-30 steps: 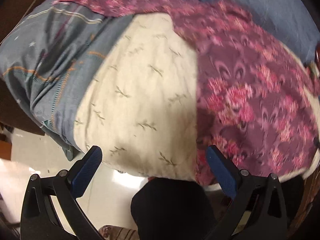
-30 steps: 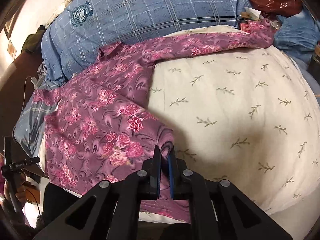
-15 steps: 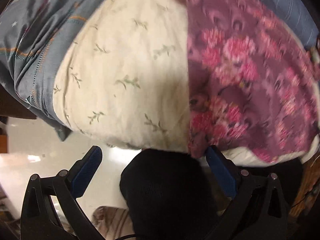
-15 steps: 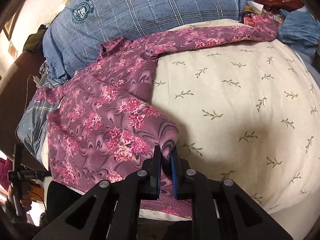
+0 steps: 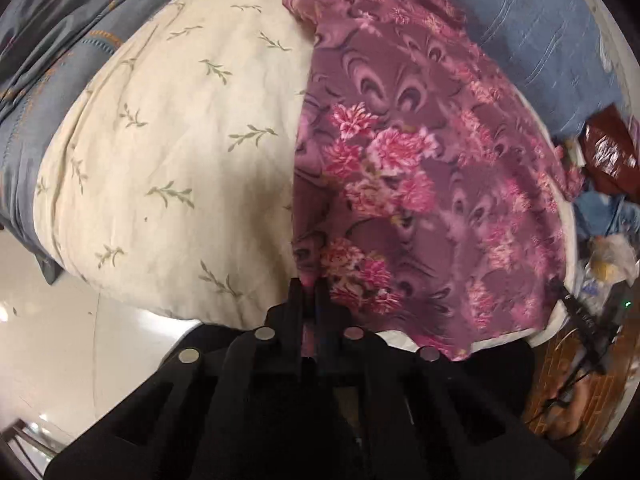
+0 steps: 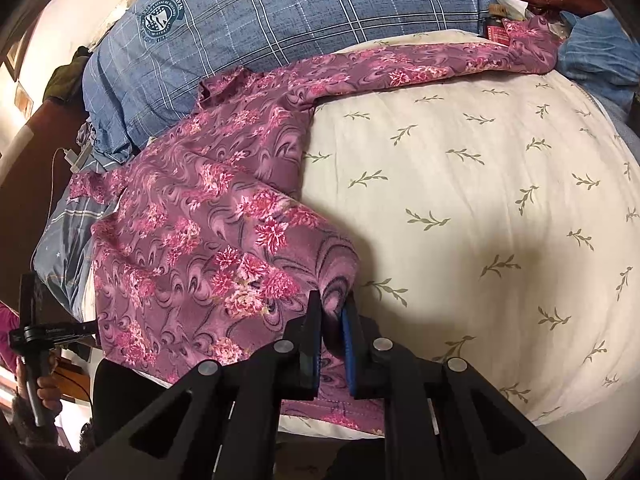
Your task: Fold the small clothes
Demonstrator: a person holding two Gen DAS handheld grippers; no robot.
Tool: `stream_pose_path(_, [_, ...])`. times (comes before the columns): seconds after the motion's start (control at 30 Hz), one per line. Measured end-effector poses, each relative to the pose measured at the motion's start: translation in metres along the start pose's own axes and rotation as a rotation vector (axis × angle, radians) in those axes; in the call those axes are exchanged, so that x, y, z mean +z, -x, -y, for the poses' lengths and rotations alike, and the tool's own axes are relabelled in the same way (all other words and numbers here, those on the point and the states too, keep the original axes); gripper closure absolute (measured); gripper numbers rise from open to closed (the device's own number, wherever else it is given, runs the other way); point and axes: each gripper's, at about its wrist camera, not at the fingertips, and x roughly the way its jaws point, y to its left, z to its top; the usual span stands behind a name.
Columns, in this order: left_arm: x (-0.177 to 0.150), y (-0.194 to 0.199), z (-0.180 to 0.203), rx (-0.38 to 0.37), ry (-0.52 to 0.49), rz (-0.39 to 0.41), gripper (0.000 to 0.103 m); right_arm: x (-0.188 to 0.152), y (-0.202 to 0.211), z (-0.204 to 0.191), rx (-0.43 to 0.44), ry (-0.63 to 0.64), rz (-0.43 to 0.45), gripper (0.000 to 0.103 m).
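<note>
The fingers of the left gripper (image 5: 309, 285) have just been closing and now pinch the near hem corner of the purple floral shirt (image 5: 420, 184), a strip of the cloth showing between the two dark fingers. The fingers of the right gripper (image 6: 332, 312) stand narrow and clamp a raised fold of the same shirt (image 6: 208, 224) at its other hem corner, the cloth bunching up between the black finger and the blue pad.

The shirt is mauve with pink flower clusters and swirled feather marks. It lies spread on a cream bedsheet (image 6: 480, 200) printed with small green sprigs, its hem at the near edge of the bed.

The right wrist view shows the whole shirt: collar toward a blue checked pillow (image 6: 300, 12) and one long sleeve stretched across the top of the sheet. The left wrist view shows only the body panel, plus a grey-blue blanket (image 5: 44, 80) at the left and pale floor (image 5: 48, 320) below the bed edge.
</note>
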Motion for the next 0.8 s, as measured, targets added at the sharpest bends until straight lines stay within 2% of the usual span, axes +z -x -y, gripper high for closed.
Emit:
stream_pose_path(0.03, [-0.001, 0.009, -0.001, 0.009, -0.004, 0.029, 0.100, 0.000, 0.000, -0.001, 0.005, 0.002, -0.005, 0.096])
stream_pose_path(0.1, [-0.006, 0.028, -0.009, 0.014, 0.015, 0.075, 0.101, -0.001, 0.003, -0.004, 0.039, 0.006, -0.007, 0.096])
stream_pose_path(0.2, [-0.015, 0.065, -0.040, -0.021, 0.084, 0.148, 0.101, -0.003, 0.026, -0.010, 0.178, -0.005, -0.004, 0.097])
stream_pose_path(0.3, [-0.023, 0.094, -0.069, 0.049, 0.138, 0.198, 0.101, -0.008, 0.044, -0.014, 0.231, 0.008, -0.011, 0.100])
stream_pose_path(0.37, [-0.027, 0.089, -0.078, 0.105, 0.166, 0.173, 0.100, -0.012, 0.038, -0.013, 0.161, 0.025, -0.052, 0.099])
stream_pose_path(0.43, [-0.029, 0.079, -0.088, 0.118, 0.198, 0.117, 0.100, -0.016, 0.021, -0.008, 0.062, 0.028, -0.118, 0.094])
stream_pose_path(0.5, [-0.026, 0.080, -0.086, 0.147, 0.176, 0.110, 0.100, -0.016, 0.013, 0.001, 0.033, -0.018, -0.155, 0.094])
stream_pose_path(0.6, [-0.020, 0.098, -0.063, 0.190, 0.090, 0.181, 0.097, 0.005, 0.033, -0.002, 0.068, -0.026, -0.050, 0.093])
stream_pose_path(0.67, [-0.007, 0.113, -0.036, 0.195, 0.008, 0.240, 0.081, 0.021, 0.043, -0.013, 0.093, 0.005, 0.008, 0.092])
stream_pose_path(0.7, [0.002, 0.114, -0.022, 0.193, -0.019, 0.259, 0.060, 0.030, 0.045, -0.021, 0.102, 0.027, 0.033, 0.090])
stream_pose_path(0.73, [0.012, 0.114, 0.000, 0.185, -0.059, 0.286, 0.045, 0.039, 0.043, -0.030, 0.101, 0.055, 0.054, 0.083])
stream_pose_path(0.77, [0.016, 0.113, 0.016, 0.179, -0.094, 0.303, 0.043, 0.045, 0.039, -0.038, 0.094, 0.078, 0.067, 0.078])
stream_pose_path(0.8, [0.023, 0.108, 0.035, 0.177, -0.135, 0.313, 0.039, 0.052, 0.032, -0.046, 0.087, 0.095, 0.074, 0.068])
